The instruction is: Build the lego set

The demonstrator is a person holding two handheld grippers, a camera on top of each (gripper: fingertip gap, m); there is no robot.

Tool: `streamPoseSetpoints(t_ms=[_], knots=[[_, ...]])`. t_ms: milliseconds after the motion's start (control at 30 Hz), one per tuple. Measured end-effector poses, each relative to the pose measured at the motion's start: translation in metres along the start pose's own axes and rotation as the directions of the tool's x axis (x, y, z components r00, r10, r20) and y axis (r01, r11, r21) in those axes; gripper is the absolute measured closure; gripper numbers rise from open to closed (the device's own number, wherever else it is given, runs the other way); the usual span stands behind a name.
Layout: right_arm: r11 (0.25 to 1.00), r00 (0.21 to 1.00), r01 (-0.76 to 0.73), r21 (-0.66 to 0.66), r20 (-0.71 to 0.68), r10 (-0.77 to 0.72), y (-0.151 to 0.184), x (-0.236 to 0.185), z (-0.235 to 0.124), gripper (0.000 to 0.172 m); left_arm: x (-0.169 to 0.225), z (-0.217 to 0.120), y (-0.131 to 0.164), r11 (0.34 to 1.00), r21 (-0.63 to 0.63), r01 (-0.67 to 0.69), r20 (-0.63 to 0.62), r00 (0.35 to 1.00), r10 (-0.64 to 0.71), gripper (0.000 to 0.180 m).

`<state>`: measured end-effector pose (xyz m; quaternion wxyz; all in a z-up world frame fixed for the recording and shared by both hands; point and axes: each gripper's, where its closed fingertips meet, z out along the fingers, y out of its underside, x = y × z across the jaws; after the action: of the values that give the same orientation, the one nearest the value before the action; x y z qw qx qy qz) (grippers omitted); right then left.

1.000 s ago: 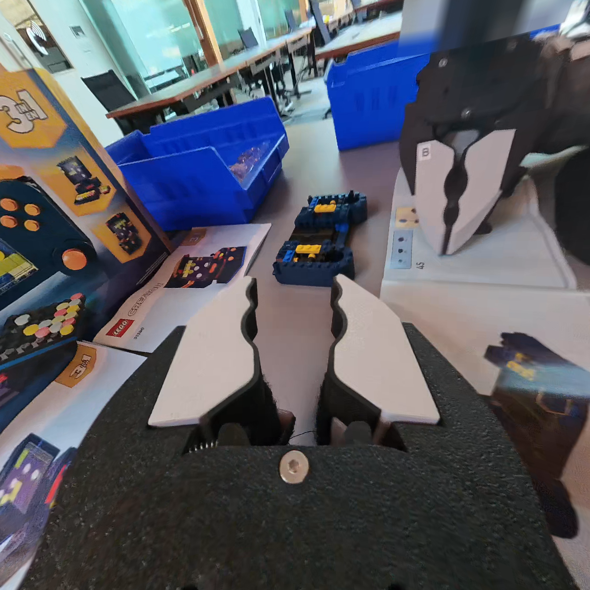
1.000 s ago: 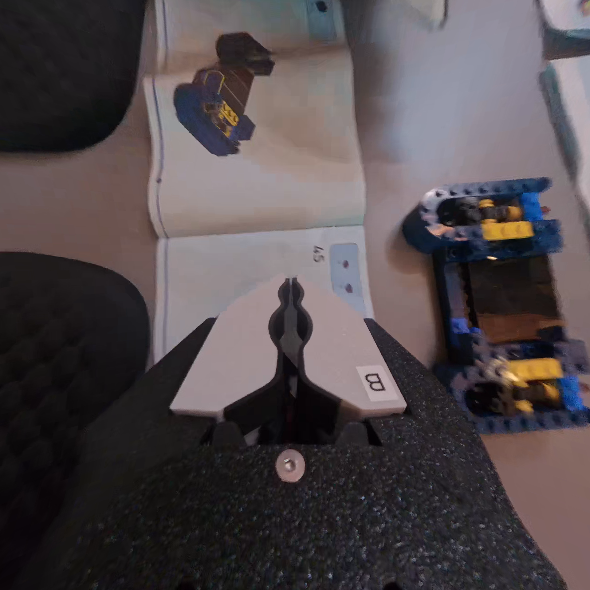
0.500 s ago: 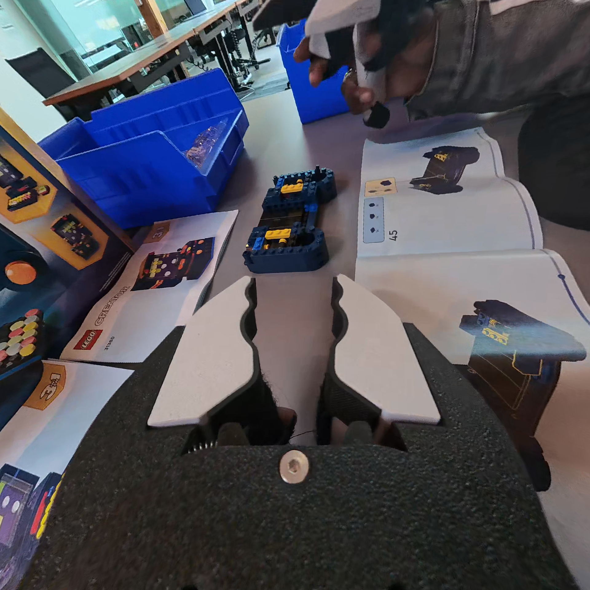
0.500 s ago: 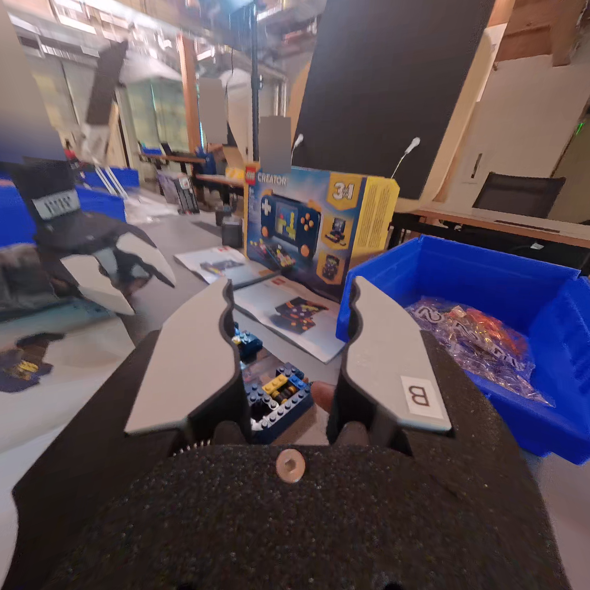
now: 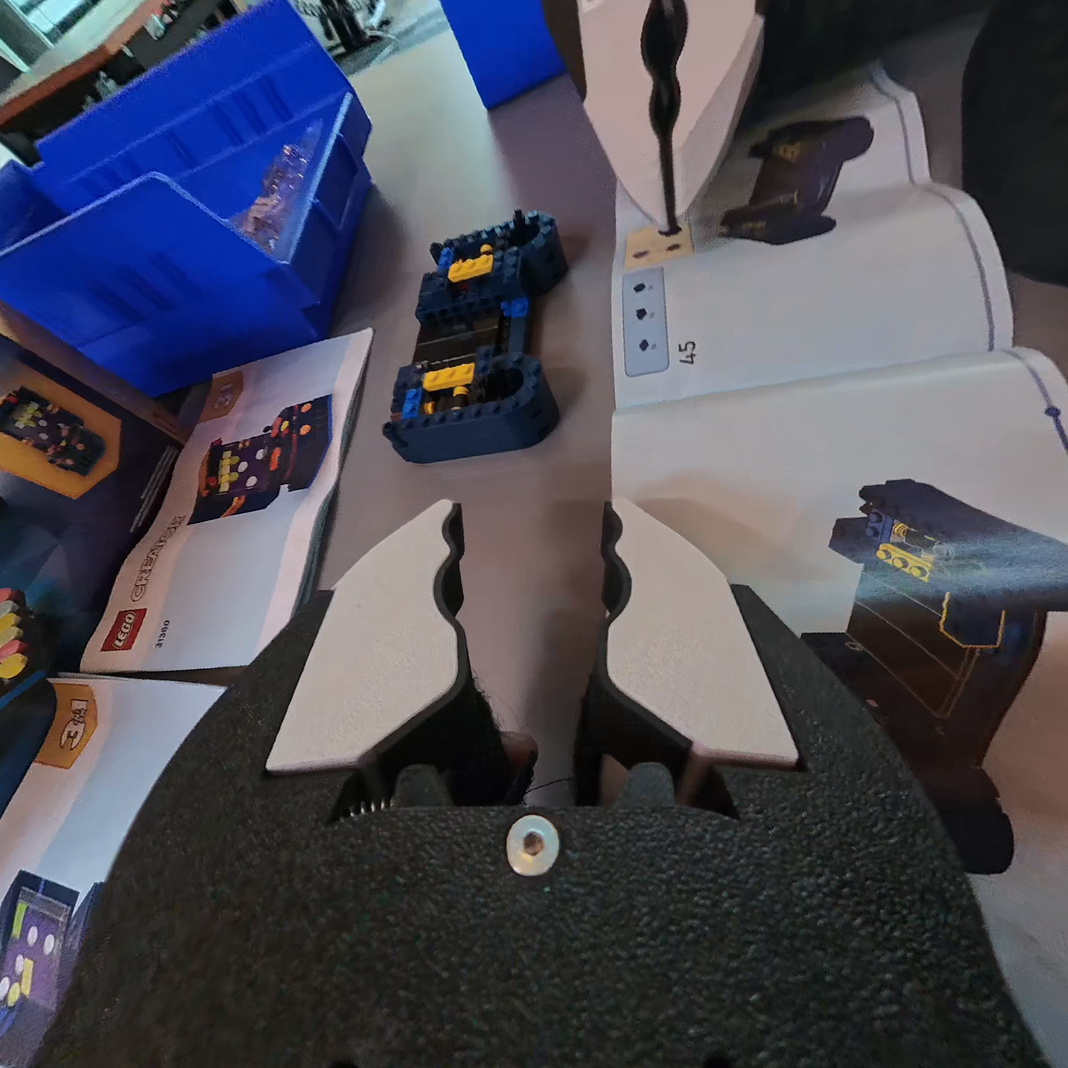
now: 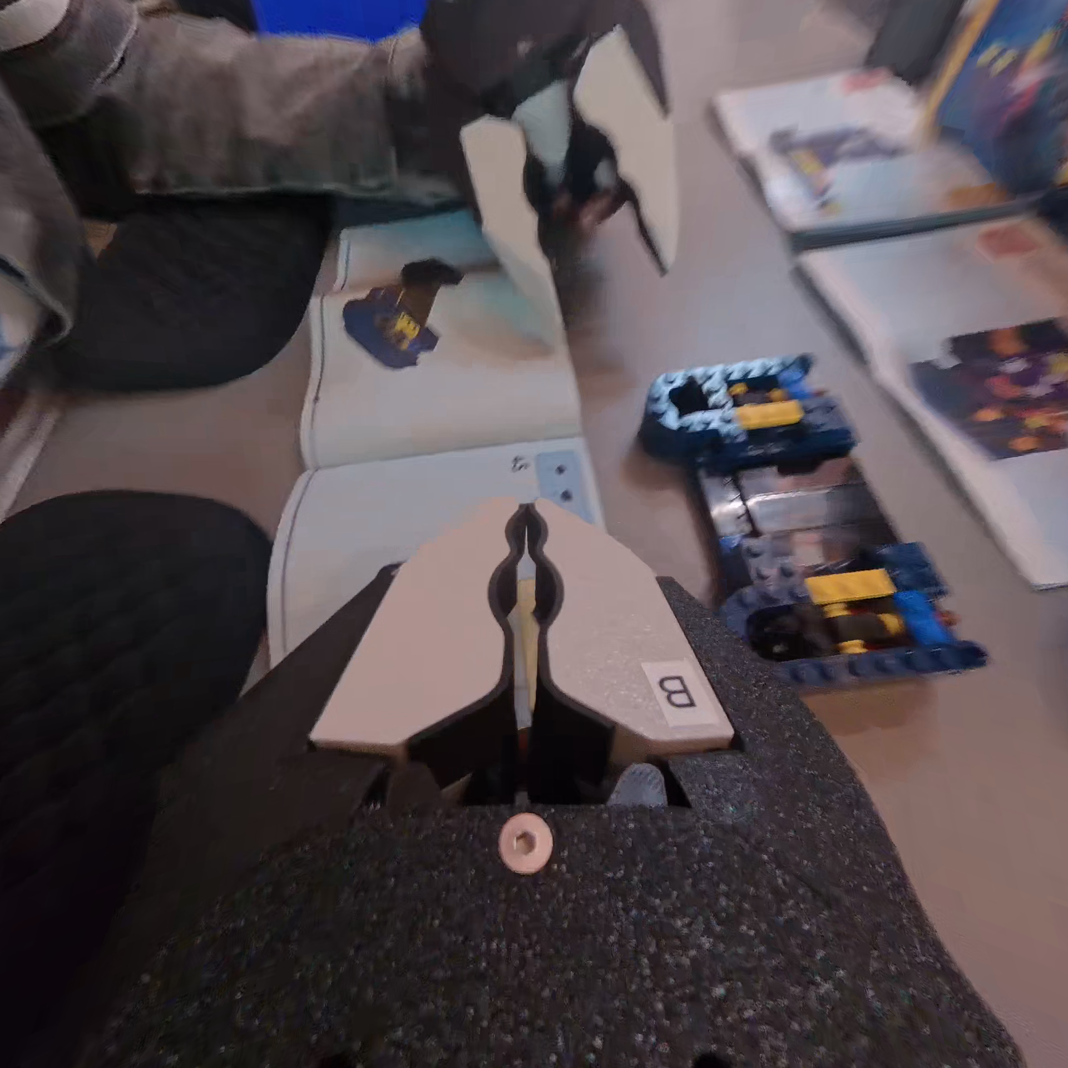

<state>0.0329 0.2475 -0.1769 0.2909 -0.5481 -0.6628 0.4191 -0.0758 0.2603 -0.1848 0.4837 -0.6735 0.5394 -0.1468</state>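
Left gripper (image 5: pixel 530 555) parted wide, empty, brick model (image 5: pixel 474 341) just ahead on table (image 5: pixel 404 150). Right gripper (image 6: pixel 529 511) closed, tips touching open booklet (image 6: pixel 439 404), model at its right. Model partly built, apparently unfinished.

Grey-beige tabletop (image 5: pixel 439 144), daylit; brown-topped desk (image 5: pixel 52 86) at far upper left, with a glazed partition (image 5: pixel 34 14) behind it, blurred and only partly in view.
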Motion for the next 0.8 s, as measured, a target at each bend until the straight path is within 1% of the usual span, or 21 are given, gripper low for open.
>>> streamPoseSetpoints(t_ms=[67, 167, 233, 333, 400, 467, 600, 800], knots=[[0.998, 0.999, -0.025, -0.058, 0.033, 0.027, 0.011, -0.002, 0.000, 0.172, 0.005, 0.003, 0.004, 0.999, -0.034, -0.024, -0.022, 0.999, 0.023, 0.135], [0.998, 0.998, -0.031, -0.049, 0.049, 0.033, 0.011, -0.004, -0.005, 0.172, 0.007, 0.005, 0.007, 0.998, -0.057, -0.038, -0.034, 0.999, 0.036, 0.135], [0.998, 0.997, -0.039, -0.048, 0.071, 0.042, 0.012, -0.007, -0.011, 0.172, 0.007, 0.005, 0.006, 0.998, -0.052, -0.034, -0.034, 0.999, 0.032, 0.136], [0.995, 0.993, -0.061, -0.079, 0.095, 0.068, 0.021, -0.009, -0.015, 0.172, 0.005, 0.003, 0.004, 0.999, -0.036, -0.019, -0.029, 0.999, 0.018, 0.136], [0.994, 0.994, -0.063, -0.094, 0.079, 0.071, 0.027, -0.004, -0.012, 0.172, 0.004, 0.003, 0.003, 0.999, -0.030, -0.015, -0.028, 1.000, 0.015, 0.136], [0.990, 0.991, -0.071, -0.120, 0.107, 0.084, 0.030, -0.008, -0.011, 0.172, 0.004, 0.003, 0.004, 0.999, -0.031, -0.016, -0.029, 0.999, 0.015, 0.136], [0.976, 0.990, -0.070, -0.204, 0.106, 0.093, 0.042, -0.010, -0.007, 0.172, 0.005, 0.004, 0.005, 0.999, -0.042, -0.023, -0.032, 0.999, 0.022, 0.136], [0.975, 0.987, -0.092, -0.203, 0.112, 0.117, 0.042, -0.010, -0.007, 0.172, 0.006, 0.005, 0.006, 0.998, -0.051, -0.027, -0.035, 0.999, 0.025, 0.136]])
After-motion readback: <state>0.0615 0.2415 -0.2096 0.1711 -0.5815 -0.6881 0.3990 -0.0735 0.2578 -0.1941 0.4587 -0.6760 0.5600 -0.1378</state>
